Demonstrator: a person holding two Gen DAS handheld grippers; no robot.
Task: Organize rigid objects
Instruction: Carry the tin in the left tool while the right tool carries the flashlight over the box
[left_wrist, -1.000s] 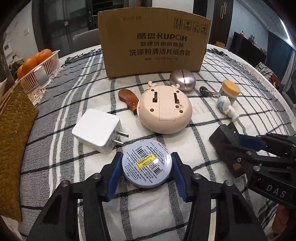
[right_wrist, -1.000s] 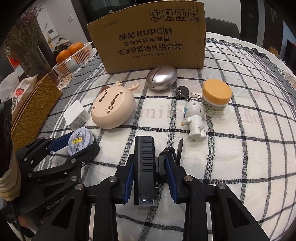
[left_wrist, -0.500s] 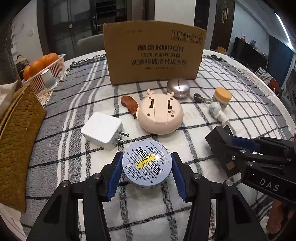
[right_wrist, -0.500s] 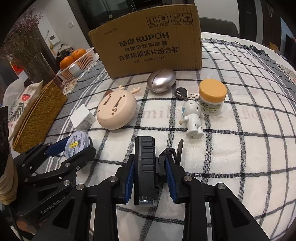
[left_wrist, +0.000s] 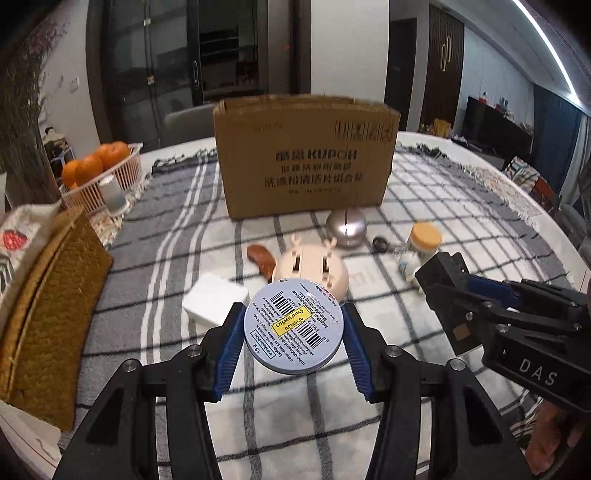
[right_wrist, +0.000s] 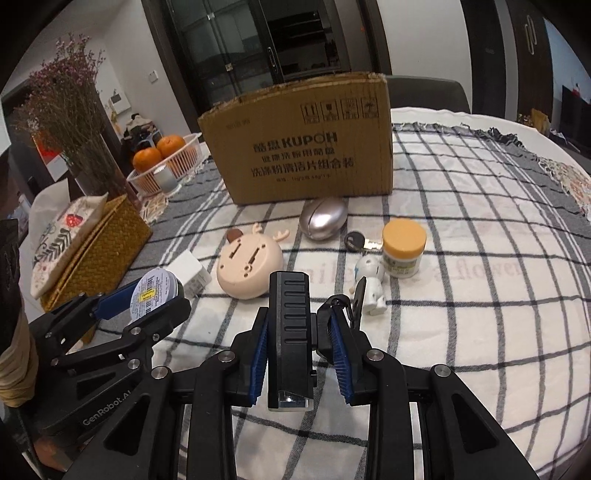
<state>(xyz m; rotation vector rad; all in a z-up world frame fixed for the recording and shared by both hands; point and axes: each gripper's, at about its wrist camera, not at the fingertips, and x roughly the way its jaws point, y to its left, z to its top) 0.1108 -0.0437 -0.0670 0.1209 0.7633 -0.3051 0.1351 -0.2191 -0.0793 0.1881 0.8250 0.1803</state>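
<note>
Above the checked counter (left_wrist: 461, 206), the left tool (left_wrist: 293, 334) clamped a round tin (left_wrist: 293, 326) that hid part of the charger (left_wrist: 214, 304), while the right tool (right_wrist: 297, 349) clamped a black clip (right_wrist: 290, 332), its far end unclear.

Two wrist fisheyes, angled down, sharing the cardboard box (left_wrist: 306, 158) (right_wrist: 299, 147).

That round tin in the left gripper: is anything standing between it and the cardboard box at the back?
Yes. The round tin, clamped in the left gripper, has the cream deer-shaped gadget lying on the cloth directly between it and the cardboard box. The white charger sits just left of that line, the silver egg-shaped object slightly right.
</note>
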